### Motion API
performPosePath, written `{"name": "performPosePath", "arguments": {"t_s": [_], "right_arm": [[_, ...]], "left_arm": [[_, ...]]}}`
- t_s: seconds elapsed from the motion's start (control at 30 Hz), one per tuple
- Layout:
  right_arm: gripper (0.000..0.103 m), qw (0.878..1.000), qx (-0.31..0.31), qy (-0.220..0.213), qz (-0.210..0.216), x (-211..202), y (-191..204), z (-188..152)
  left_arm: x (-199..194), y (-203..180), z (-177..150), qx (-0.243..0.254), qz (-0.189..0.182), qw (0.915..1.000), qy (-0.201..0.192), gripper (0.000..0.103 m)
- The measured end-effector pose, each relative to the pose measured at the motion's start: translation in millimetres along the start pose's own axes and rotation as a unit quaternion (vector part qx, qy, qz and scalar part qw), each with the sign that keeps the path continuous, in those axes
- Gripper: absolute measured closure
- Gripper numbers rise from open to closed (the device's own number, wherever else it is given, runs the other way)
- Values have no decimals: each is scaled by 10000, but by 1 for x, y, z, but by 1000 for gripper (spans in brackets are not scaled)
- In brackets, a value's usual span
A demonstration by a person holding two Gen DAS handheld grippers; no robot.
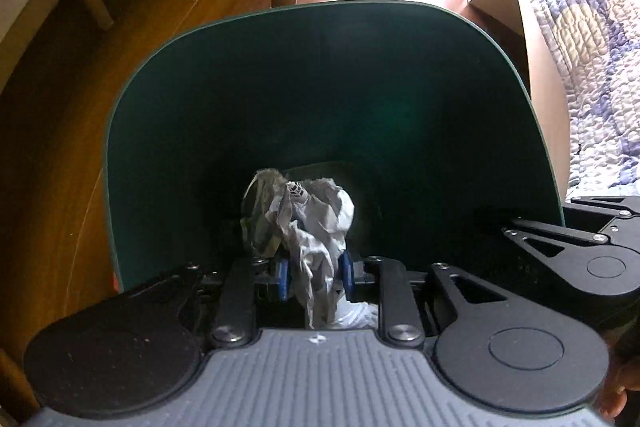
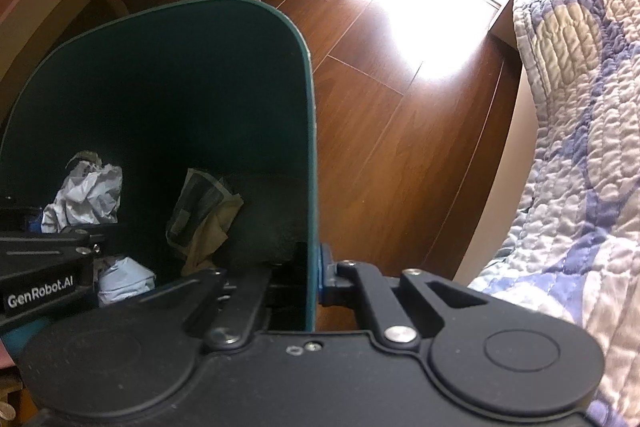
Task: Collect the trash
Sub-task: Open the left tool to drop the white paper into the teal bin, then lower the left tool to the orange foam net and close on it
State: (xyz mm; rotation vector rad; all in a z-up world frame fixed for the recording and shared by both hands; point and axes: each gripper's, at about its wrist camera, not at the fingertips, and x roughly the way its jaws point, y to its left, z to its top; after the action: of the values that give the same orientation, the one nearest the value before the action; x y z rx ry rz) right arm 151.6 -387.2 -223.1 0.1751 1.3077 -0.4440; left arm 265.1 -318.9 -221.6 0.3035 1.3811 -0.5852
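The left hand-held gripper [image 1: 314,273] pinches a crumpled paper wad [image 1: 304,223] inside the mouth of the green bin [image 1: 180,107], while the right hand-held gripper [image 2: 308,267] clamps the bin's wall (steadying it). The drop-off seems at hand: the left jaws need only spread, letting the wad fall among the scraps [image 2: 204,211] below.

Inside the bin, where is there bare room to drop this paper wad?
Bare room: the dark bin interior ahead of the left claw, toward the far wall. Crowded: under the held paper wad, a white wad; near the right claw, folded newspaper.
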Motion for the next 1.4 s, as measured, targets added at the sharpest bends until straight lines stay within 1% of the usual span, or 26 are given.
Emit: {"name": "performPosePath", "arguments": {"t_s": [0.1, 0.13, 0.17, 0.2, 0.33, 0.37, 0.5, 0.53, 0.63, 0.73, 0.87, 0.93, 1.0, 1.03, 1.1, 1.17, 1.2, 1.23, 1.27, 1.3, 1.33, 1.37, 1.4], "right_arm": [[100, 9999, -96, 58, 36, 2, -3, 0], [100, 9999, -148, 62, 32, 1, -2, 1], [100, 9998, -185, 64, 33, 0, -1, 1], [100, 9998, -207, 61, 35, 0, 1, 1], [100, 9994, -347, 15, 5, -4, 8, 0], [100, 9993, -386, -1, -13, -5, 9, 0], [100, 9989, -451, -66, -91, -9, 14, 3], [100, 9990, -432, -77, -94, -12, 14, 5], [101, 9987, -481, -101, -148, -17, 11, 11], [101, 9984, -524, -64, -194, -22, 13, 15], [101, 9979, -630, -11, -168, -27, 16, 16], [101, 9976, -670, 110, -140, -27, 16, 18], [100, 9973, -702, 196, -56, -26, 13, 20], [100, 9968, -762, 230, -53, -27, 14, 20], [97, 9967, -757, 301, 6, -26, 10, 22], [85, 9970, -673, 375, 67, -23, 4, 26], [83, 9972, -633, 378, 157, -24, 2, 26], [78, 9972, -594, 374, 265, -24, 1, 26], [71, 9971, -546, 371, 368, -25, -1, 26], [67, 9970, -498, 361, 465, -26, -1, 26], [60, 9968, -479, 360, 538, -26, 0, 26], [56, 9965, -495, 350, 577, -26, 1, 26], [54, 9963, -531, 340, 575, -27, 3, 26]], "left_arm": [[-1, 1, -1, -2, -107, 9999, -87, 63], [-4, 1, -2, 22, -110, 9998, -143, 46], [-8, 1, -2, 38, -72, 9997, -217, 34], [-11, 0, -3, 58, -77, 9995, -294, 34], [-27, 5, -7, 108, -354, 9985, -408, 34], [-35, 9, -9, 101, -455, 9978, -470, 34], [-70, 34, -21, 51, -600, 9950, -800, 34], [-82, 45, -25, 3, -564, 9940, -936, 34], [-99, 79, -35, -224, -443, 9917, -1187, 33], [-99, 112, -43, -471, -262, 9904, -1273, 24], [-77, 155, -49, -863, 183, 9889, -1193, 24], [-58, 174, -51, -1015, 164, 9888, -1079, 23], [-36, 192, -50, -1185, 73, 9892, -854, 23], [-18, 201, -50, -1230, 83, 9898, -716, 23], [8, 210, -50, -1291, 262, 9899, -530, 23], [41, 220, -49, -1347, 212, 9903, -253, 23], [56, 225, -49, -1416, 213, 9896, -108, 23], [70, 227, -52, -1476, 214, 9888, 26, 23], [85, 230, -52, -1505, 244, 9882, 117, 23], [99, 231, -51, -1499, 314, 9880, 187, 23], [107, 233, -54, -1483, 362, 9880, 236, 23], [119, 234, -55, -1460, 382, 9881, 308, 23], [130, 234, -56, -1426, 381, 9883, 389, 23]]}}
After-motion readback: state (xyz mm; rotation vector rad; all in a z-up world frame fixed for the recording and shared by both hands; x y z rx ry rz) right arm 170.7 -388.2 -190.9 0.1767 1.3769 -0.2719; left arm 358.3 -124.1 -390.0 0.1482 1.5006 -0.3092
